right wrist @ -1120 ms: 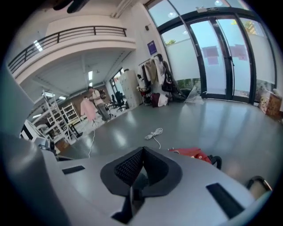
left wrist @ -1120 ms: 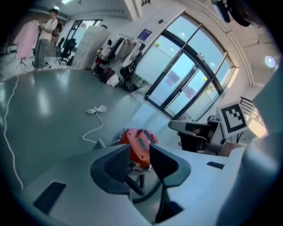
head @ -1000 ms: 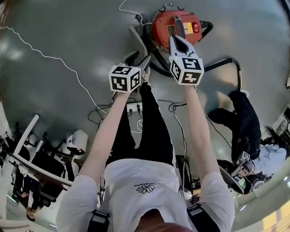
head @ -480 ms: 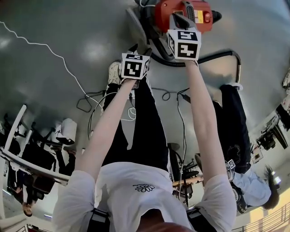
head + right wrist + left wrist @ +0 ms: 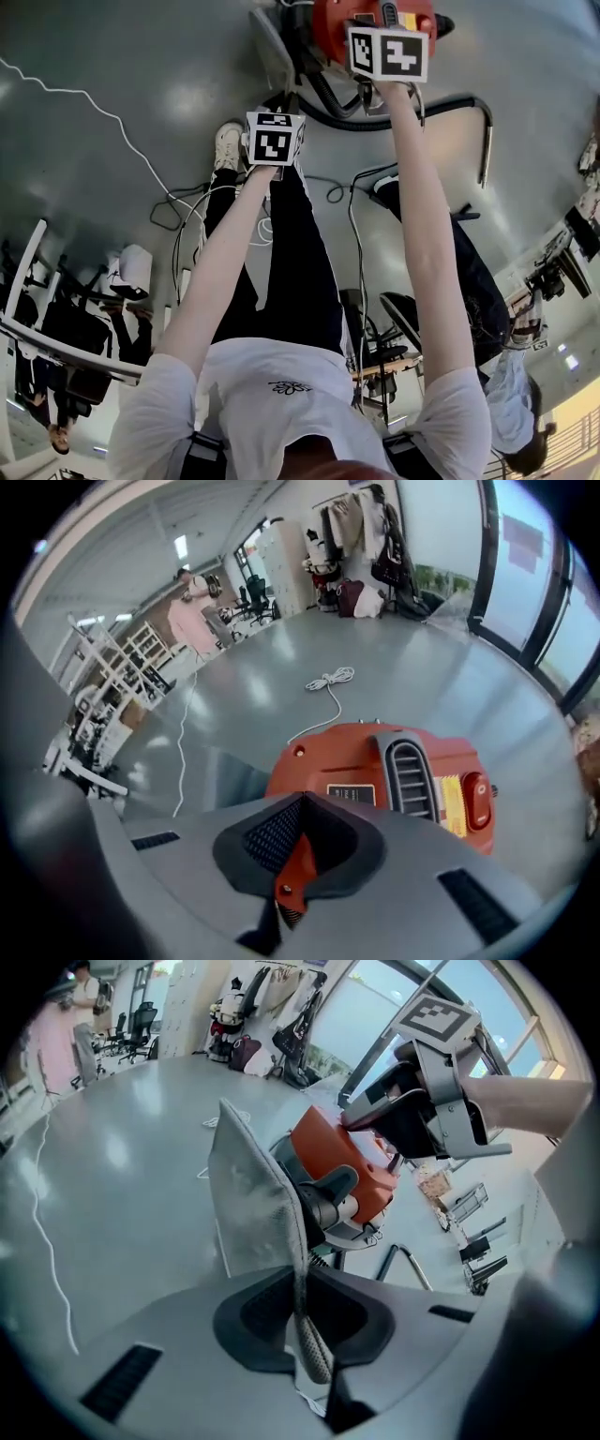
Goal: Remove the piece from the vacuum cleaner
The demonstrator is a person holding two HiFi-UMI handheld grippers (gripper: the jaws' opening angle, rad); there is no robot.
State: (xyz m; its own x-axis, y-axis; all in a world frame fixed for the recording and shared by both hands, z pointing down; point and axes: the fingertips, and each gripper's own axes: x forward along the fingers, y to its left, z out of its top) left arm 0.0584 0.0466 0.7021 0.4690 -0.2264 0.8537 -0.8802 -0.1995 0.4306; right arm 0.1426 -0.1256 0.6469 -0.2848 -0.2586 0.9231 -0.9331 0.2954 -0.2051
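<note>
An orange vacuum cleaner [image 5: 328,23] stands on the grey floor at the top of the head view. A flat grey fabric piece [image 5: 248,1199] sticks out from its left side and shows edge-on as the grey piece [image 5: 270,47] in the head view. My left gripper [image 5: 305,1321] is closing its jaws, and the lower edge of the grey piece is pinched between the pads. My right gripper [image 5: 291,874] is shut on a small orange tab [image 5: 296,860] at the near edge of the orange vacuum body [image 5: 394,771]. The marker cubes hide both sets of jaws in the head view.
A black hose [image 5: 412,112] curls from the vacuum to a metal tube [image 5: 487,141] on the right. A white cord [image 5: 94,98] and dark cables [image 5: 272,225] lie on the floor. Office chairs [image 5: 56,347] stand at the left, and another person [image 5: 516,412] is at the lower right.
Both grippers have moved forward to the vacuum cleaner. The left one, open and short of it a second ago, now sits at the grey piece. The right one has stayed on the orange body.
</note>
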